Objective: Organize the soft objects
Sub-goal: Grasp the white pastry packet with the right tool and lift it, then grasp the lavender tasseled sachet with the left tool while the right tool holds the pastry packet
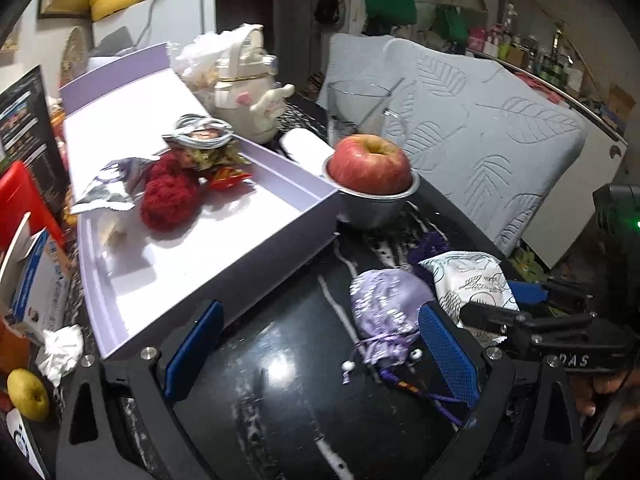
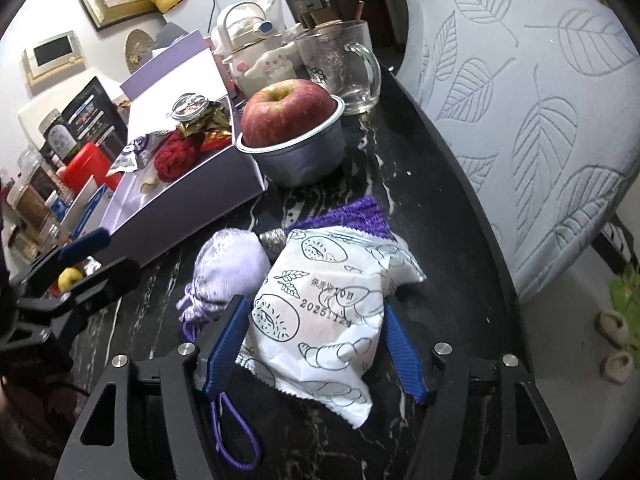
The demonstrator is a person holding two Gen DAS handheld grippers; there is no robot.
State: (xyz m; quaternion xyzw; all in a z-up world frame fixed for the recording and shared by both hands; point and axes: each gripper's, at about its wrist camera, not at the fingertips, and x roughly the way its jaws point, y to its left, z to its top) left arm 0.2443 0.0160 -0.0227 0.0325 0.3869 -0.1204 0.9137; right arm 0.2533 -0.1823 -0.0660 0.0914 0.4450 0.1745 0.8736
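The right gripper (image 2: 310, 344) stands half open around the white printed packet (image 2: 320, 316), its pads beside the packet's edges, though I cannot tell whether they press. The left gripper (image 1: 320, 354) is wide open and empty, near the lilac drawstring pouch (image 1: 384, 312) at the table's near edge. A slack squeeze could let the puffy packet slip or drag the pouch's cord. The packet reads "20251124".

On the table (image 2: 420, 184), a box (image 2: 192, 216) sits at far left with a yarn ball (image 2: 174, 156) inside. Right of it an apple (image 2: 286, 110) rests in a bowl (image 2: 304, 156), a mug (image 2: 344, 68) behind. Nearer, a pouch (image 2: 230, 264) lies left of a packet (image 2: 320, 312).
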